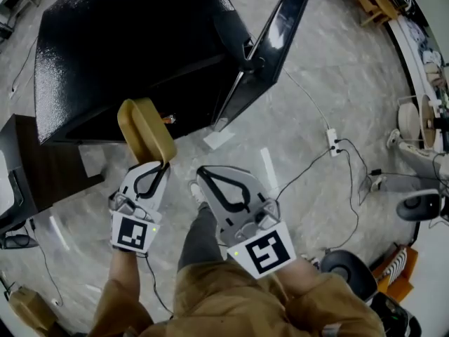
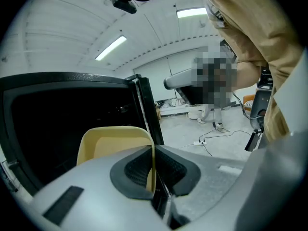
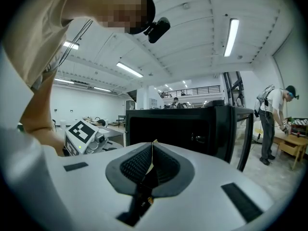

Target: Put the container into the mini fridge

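The left claw (image 1: 163,166), held by a person in tan clothing, is clamped on the rim of a tan container (image 1: 144,130) just in front of a black mini fridge (image 1: 126,48). In the left gripper view the two dark pads pinch the container's thin wall (image 2: 115,141) at its right edge, and the open side of the container faces the camera. The container hangs in the air, tilted, outside the fridge and close to its dark opening (image 2: 62,119).

The right claw (image 1: 201,174) hovers beside the left one with its jaws pressed together. A thin pale sliver shows at their seam (image 3: 153,146), and what it is cannot be told.

Each claw carries a cube with a square black-and-white marker, one on the left (image 1: 133,233) and one on the right (image 1: 263,251).

The fridge door (image 1: 273,41) stands swung open to the right. A white power strip (image 1: 331,140) with trailing cables lies on the grey floor (image 1: 302,97). Another person (image 3: 269,124) bends over in the background of the right gripper view.
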The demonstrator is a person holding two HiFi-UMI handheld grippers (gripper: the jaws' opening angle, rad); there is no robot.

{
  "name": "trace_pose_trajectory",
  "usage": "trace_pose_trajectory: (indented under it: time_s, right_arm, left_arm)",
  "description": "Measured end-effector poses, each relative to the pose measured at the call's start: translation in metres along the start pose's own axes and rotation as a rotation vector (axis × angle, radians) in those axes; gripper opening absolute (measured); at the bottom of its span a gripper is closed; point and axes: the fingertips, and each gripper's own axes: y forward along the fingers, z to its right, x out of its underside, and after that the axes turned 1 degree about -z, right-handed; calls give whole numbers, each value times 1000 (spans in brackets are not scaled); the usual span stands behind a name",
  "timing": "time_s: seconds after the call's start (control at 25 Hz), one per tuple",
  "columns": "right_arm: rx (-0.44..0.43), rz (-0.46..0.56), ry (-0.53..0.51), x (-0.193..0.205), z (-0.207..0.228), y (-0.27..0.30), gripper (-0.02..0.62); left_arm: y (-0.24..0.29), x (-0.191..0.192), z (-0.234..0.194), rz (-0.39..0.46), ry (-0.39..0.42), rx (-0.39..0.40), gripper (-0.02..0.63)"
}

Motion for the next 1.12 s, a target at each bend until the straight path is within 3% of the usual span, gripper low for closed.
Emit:
trace_pose_trajectory:
  time_s: [0.2, 0.4, 0.72, 0.92, 1.12]
  right_arm:
    - [-29, -86, -26, 50, -1, 9, 2]
    - [-38, -89, -125, 66, 1, 23, 2]
    - [-27, -62, -122, 69, 12, 27, 2]
    - [-26, -107, -89, 128, 55, 60, 2]
    - [-17, -94, -91, 111, 34, 52, 2]
  left_arm:
    - [28, 30, 7, -14, 46, 20, 15]
    - [51, 46, -5, -21, 59, 16, 15]
    - [86, 56, -10, -78, 61, 32, 15]
    - [159, 108, -20, -118, 65, 83, 15]
    - [140, 103, -14, -147, 97, 102, 15]
